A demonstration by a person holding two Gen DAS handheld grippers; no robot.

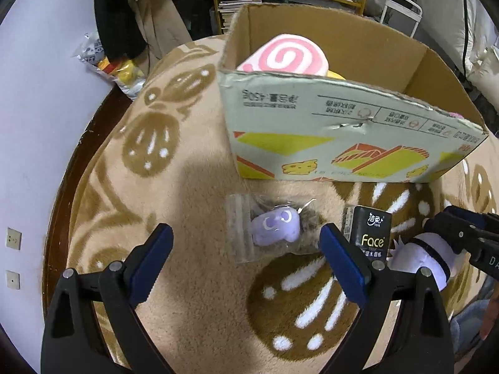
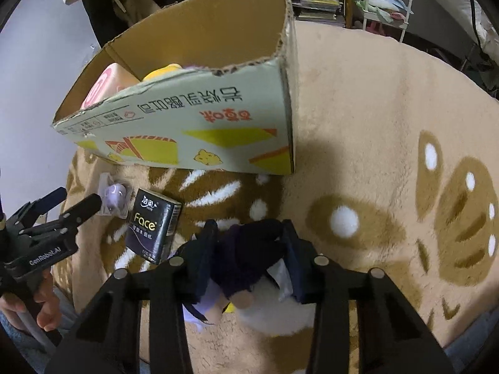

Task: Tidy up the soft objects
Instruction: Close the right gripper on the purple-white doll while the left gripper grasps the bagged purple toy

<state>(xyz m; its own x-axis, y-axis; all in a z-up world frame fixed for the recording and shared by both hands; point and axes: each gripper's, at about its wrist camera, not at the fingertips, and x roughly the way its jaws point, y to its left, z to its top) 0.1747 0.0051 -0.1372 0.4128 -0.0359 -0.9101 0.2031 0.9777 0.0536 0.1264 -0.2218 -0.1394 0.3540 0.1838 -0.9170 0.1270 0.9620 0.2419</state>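
Observation:
An open cardboard box (image 1: 343, 137) stands on a beige patterned blanket; inside are a pink swirl plush (image 1: 280, 57) and a yellow toy (image 2: 162, 71). My left gripper (image 1: 246, 249) is open, hovering just short of a small purple plush in a clear bag (image 1: 274, 226). A black "Face" tissue pack (image 1: 371, 230) lies to its right. My right gripper (image 2: 249, 249) is shut on a plush doll with dark clothes and white hair (image 2: 246, 268); it also shows at the right of the left wrist view (image 1: 430, 255). The box (image 2: 187, 131), bagged plush (image 2: 115, 194) and tissue pack (image 2: 152, 227) show in the right wrist view too.
The blanket (image 2: 374, 124) covers a round wooden table next to a white wall (image 1: 37, 124). A bag with yellow toys (image 1: 121, 68) sits at the table's far left. Shelves with books (image 2: 318, 0) and clutter stand behind.

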